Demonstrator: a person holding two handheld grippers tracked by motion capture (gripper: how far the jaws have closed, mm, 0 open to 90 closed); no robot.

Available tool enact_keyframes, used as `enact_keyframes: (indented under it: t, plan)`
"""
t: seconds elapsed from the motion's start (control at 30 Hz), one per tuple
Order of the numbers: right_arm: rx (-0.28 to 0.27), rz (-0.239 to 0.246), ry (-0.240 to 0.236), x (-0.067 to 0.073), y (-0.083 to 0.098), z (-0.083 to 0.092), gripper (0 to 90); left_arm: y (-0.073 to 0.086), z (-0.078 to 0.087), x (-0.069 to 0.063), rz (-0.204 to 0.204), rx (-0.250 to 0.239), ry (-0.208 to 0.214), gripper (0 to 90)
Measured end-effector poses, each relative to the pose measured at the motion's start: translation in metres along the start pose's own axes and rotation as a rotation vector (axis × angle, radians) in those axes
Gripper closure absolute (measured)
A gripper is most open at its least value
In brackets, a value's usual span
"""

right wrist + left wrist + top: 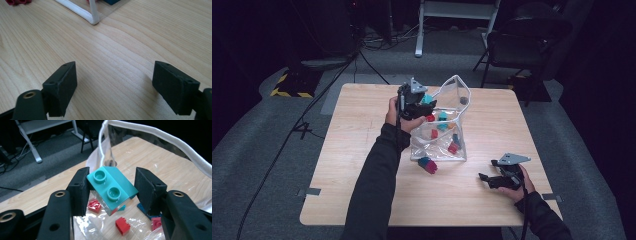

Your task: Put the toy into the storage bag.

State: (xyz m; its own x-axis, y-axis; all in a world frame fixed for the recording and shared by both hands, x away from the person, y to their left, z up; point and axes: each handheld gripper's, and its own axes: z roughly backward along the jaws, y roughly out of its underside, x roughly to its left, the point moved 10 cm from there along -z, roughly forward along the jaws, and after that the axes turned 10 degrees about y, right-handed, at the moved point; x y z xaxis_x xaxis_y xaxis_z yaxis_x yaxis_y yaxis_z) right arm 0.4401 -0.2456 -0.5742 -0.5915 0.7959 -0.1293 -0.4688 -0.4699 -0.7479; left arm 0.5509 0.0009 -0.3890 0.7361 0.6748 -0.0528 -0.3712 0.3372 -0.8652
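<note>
Black jaws of my left claw rise closest to the lens, pinching a teal brick by its sides, studs facing up toward me. Beneath it spreads the wooden surface, and on that stands the clear bag with its white-edged mouth gaping upward. I judge the job, loading bricks into that bag, to be well along: several red and teal pieces already lie inside, among them a small red brick seen through the plastic under my jaws. What is left, as I read it, is to let this teal one drop into the mouth and then fetch the stacked bricks lying outside, just beside the bag's near edge. My left arm stretches forward across the surface, hand raised at the bag's left rim with the claw tipped down over the opening. My right claw rests low near the right front, jaws spread wide and empty, aimed toward the bag.
</note>
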Motion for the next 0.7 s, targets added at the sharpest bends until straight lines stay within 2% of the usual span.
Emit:
enact_keyframes:
  t: [0.2, 0.3, 0.57, 0.7]
  plan:
    - [0.000, 0.000, 0.000, 0.000, 0.000, 0.000, 20.5, 0.002, -0.011, -0.008, -0.015, 0.034, -0.003, 46.1]
    - [0.000, 0.001, 0.000, 0.000, 0.000, 0.000, 20.5, 0.001, -0.011, -0.009, -0.020, 0.029, -0.008, 41.8]
    - [-0.001, 0.002, -0.001, 0.000, 0.000, 0.000, 20.6, -0.002, 0.008, -0.002, 0.001, -0.015, -0.024, 34.6]
    - [-0.001, 0.002, -0.001, 0.000, 0.000, 0.000, 20.5, 0.001, 0.021, 0.008, 0.019, -0.023, -0.071, 29.3]
